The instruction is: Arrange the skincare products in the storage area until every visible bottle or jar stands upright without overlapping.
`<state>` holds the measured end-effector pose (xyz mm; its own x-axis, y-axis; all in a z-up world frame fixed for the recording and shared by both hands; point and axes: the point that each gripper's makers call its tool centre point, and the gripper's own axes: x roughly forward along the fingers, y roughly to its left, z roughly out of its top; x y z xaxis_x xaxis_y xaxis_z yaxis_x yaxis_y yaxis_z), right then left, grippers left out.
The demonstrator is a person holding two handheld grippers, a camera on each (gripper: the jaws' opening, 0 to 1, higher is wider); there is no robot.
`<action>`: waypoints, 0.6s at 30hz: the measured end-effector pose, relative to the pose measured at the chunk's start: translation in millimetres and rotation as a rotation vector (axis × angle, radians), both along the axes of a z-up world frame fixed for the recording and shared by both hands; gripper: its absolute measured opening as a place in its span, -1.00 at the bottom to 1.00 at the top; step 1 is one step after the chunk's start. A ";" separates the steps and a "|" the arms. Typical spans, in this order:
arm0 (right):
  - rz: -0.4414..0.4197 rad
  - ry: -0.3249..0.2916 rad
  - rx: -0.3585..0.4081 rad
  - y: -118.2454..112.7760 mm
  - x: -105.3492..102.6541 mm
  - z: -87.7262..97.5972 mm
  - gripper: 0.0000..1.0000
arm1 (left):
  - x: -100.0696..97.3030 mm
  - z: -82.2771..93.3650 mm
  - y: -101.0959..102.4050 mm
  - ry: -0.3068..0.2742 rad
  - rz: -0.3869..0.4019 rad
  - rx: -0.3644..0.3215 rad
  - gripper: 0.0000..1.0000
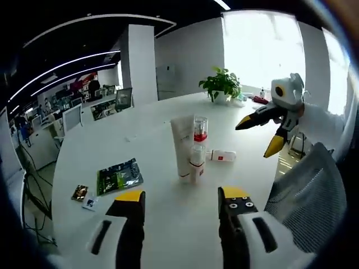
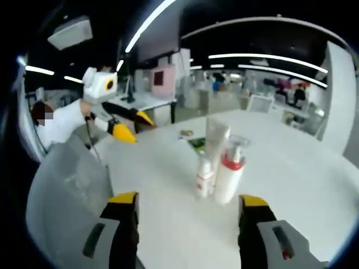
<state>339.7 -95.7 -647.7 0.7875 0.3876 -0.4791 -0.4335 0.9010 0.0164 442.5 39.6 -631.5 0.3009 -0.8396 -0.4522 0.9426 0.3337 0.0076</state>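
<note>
Left gripper (image 1: 181, 200) hangs over the round white table (image 1: 112, 140), yellow-tipped jaws spread wide, nothing between them. Ahead stands a tall white squeeze tube (image 1: 183, 147), a small white bottle with a red band (image 1: 197, 162) just beside it, a clear red-filled pump bottle (image 1: 200, 129) behind. A small white bottle with a red label (image 1: 221, 155) lies on its side nearby. Right gripper (image 2: 187, 204), jaws apart and empty, faces the same cluster from the other side. A green packet (image 1: 119, 176) lies well apart.
</note>
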 end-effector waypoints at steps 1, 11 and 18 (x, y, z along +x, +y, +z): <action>-0.001 -0.001 0.005 0.6 -0.3 0.9 0.45 | -0.8 1.2 0.5 -0.001 -0.003 -0.003 0.04; -0.012 0.005 0.047 3.4 -0.2 5.7 0.61 | -5.4 16.8 3.8 0.010 0.006 -0.080 0.27; -0.003 0.001 0.038 6.0 -0.6 6.6 0.67 | 0.1 16.8 7.1 0.012 0.032 -0.097 0.20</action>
